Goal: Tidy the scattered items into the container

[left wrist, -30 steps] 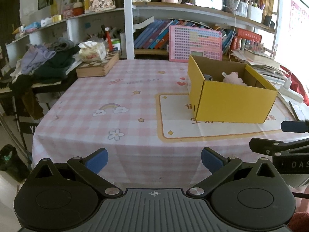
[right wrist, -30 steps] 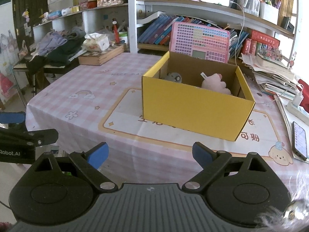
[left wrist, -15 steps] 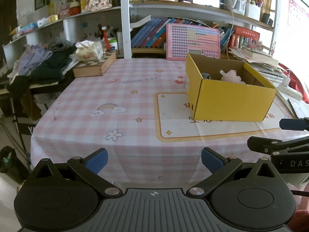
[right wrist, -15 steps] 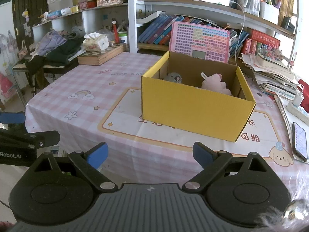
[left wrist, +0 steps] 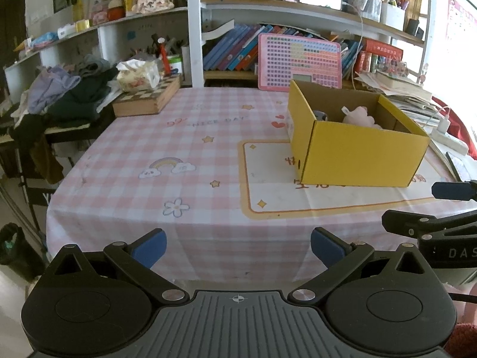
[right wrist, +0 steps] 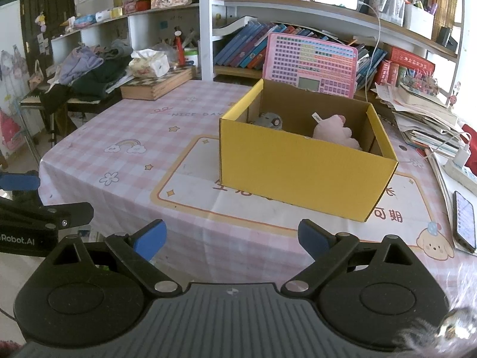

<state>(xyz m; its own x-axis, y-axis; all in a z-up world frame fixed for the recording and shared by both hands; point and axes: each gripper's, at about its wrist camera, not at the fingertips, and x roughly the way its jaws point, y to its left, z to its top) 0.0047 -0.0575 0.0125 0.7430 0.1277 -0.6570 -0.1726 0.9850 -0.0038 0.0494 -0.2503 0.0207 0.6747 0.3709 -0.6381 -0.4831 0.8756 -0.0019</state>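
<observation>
The box (right wrist: 304, 176) sits centre-right in the right view, pink toy (right wrist: 335, 132) and grey toy (right wrist: 269, 120) inside it. The right gripper (right wrist: 232, 238) faces it, nearer than the left gripper (left wrist: 238, 246); both gape wide, empty.

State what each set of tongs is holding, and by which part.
Nothing is held. The left tongs and right tongs are both open and empty, short of the yellow cardboard box.

A wooden chessboard box (right wrist: 158, 84) bears a tissue pack (right wrist: 149, 64).
</observation>
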